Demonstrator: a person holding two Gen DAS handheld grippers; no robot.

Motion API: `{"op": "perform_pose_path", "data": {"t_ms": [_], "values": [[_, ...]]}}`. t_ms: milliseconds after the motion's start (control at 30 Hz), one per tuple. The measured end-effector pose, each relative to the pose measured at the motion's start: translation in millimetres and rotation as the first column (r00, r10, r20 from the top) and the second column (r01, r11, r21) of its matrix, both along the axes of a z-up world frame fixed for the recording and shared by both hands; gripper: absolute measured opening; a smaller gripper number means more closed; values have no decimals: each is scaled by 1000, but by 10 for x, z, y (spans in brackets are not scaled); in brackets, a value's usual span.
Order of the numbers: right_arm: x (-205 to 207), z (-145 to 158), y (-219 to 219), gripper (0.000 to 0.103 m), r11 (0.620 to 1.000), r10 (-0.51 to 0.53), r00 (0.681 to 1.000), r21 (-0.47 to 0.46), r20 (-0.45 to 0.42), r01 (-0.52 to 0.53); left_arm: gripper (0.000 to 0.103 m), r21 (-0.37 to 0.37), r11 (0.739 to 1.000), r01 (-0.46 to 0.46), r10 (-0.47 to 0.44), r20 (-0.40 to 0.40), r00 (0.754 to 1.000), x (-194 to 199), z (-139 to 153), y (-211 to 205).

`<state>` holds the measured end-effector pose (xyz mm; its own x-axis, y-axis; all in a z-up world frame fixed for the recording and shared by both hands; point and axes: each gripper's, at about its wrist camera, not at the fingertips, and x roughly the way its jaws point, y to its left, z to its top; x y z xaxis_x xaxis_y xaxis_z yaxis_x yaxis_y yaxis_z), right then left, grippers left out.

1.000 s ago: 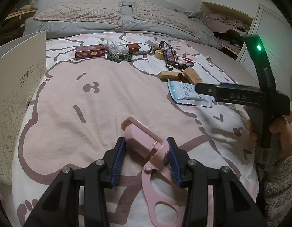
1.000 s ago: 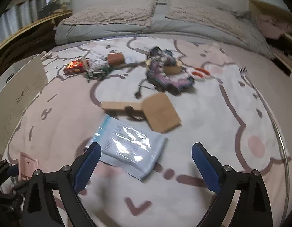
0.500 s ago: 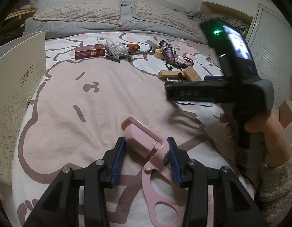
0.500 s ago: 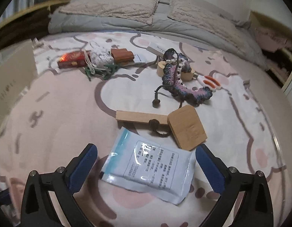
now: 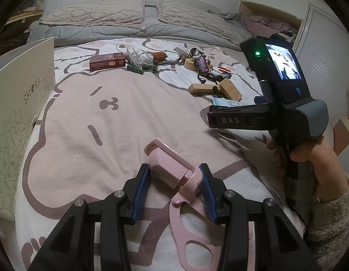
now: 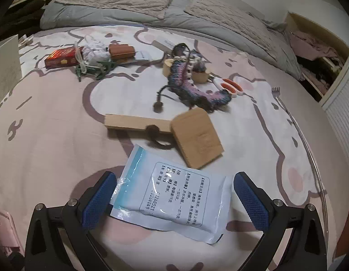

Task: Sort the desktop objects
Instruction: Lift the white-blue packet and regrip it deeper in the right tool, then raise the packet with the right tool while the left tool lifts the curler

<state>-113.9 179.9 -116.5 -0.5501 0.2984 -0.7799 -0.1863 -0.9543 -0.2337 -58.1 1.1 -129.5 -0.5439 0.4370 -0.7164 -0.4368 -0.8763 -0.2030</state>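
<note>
One pink eyelash curler [image 5: 174, 171] was pinched between the blue pads of the left gripper [image 5: 173, 188], just above the bedspread [image 5: 88, 122]. The right gripper [image 6: 172, 199] was held spread wide, one sealed sachet [image 6: 172, 194] lying flat between its two fingers, untouched. Beyond it, two wooden blocks [image 6: 165, 128] and one red box [image 6: 61, 57] were seen.

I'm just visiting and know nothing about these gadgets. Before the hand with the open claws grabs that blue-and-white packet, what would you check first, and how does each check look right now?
1. Right gripper open wide enough: ok, its jaws stand either side of the blue-and-white packet.
2. Pads clear of the packet: cannot tell on the left side, where the pad overlaps its edge; ok on the other.
3. Packet lying flat on the bedspread: ok.
4. Packet free of the wooden block: cannot tell, their corners look very close.
5. Left gripper secure on the pink tool: ok, pads press both sides.
</note>
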Motion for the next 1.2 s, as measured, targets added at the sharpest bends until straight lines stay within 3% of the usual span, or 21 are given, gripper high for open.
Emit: {"op": "perform_pose_path", "data": {"t_ms": [167, 567, 733, 900, 1100, 1200], "values": [[2, -56, 118, 103, 997, -21, 1000, -75, 19, 22, 44, 1, 1000, -1, 1, 1, 1000, 0, 2, 8], [14, -133, 183, 103, 989, -37, 999, -140, 21, 40, 45, -59, 997, -42, 44, 30, 999, 4, -42, 4], [14, -170, 307, 103, 971, -39, 999, -234, 25, 43, 44, -57, 997, -44, 46, 30, 998, 7, -47, 6], [48, -159, 300, 103, 970, -30, 1000, -241, -5, 28, 43, -48, 998, -48, 49, 26, 998, 7, -47, -20], [79, -128, 253, 94, 972, -2, 999, -236, -32, -5, 43, -42, 998, -52, 53, 13, 999, 12, -12, -22], [99, -100, 244, 83, 970, 11, 999, -242, -53, -24, 43, -37, 998, -58, 58, 4, 998, 20, 9, -23]]}}
